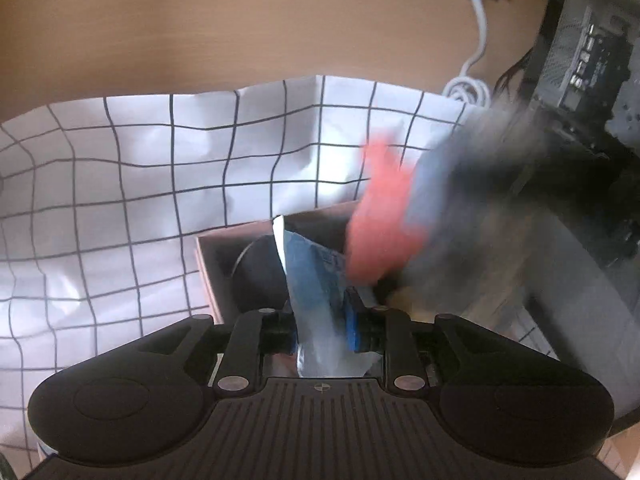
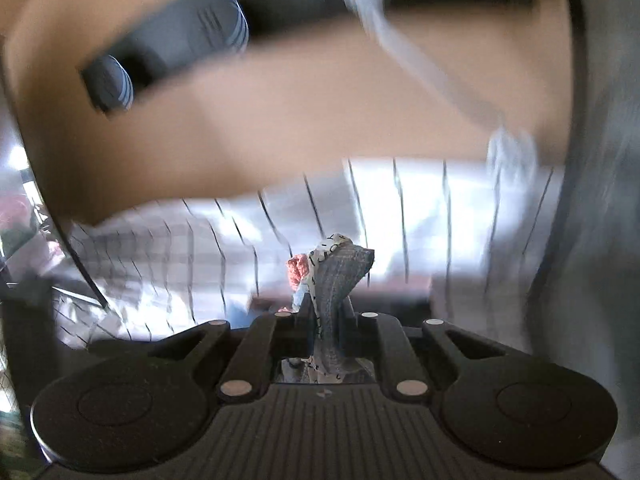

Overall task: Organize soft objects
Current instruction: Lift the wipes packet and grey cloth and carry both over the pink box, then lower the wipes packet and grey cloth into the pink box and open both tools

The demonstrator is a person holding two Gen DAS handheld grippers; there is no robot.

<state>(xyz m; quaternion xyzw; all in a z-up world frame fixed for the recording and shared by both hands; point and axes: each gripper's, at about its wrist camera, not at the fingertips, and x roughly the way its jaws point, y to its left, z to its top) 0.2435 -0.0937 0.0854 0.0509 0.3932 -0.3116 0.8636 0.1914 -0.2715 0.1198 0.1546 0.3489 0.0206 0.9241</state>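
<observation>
My left gripper (image 1: 322, 320) is shut on a blue and silver soft pouch (image 1: 316, 280), held over an open brown cardboard box (image 1: 208, 268) with a dark round object (image 1: 260, 272) inside. A blurred red and dark mass (image 1: 384, 216), apparently the other gripper with a red soft item, moves over the box at the right. My right gripper (image 2: 326, 316) is shut on a grey knitted fabric piece (image 2: 340, 276) with white patterned cloth and a red part (image 2: 298, 270) beside it. The right wrist view is heavily motion-blurred.
A white cloth with a black grid (image 1: 160, 168) covers the brown table (image 1: 240, 20). A white cable (image 1: 476, 32) curls at the back right beside a grey computer case (image 1: 580, 52). A dark striped object (image 2: 168, 48) lies on the table in the right wrist view.
</observation>
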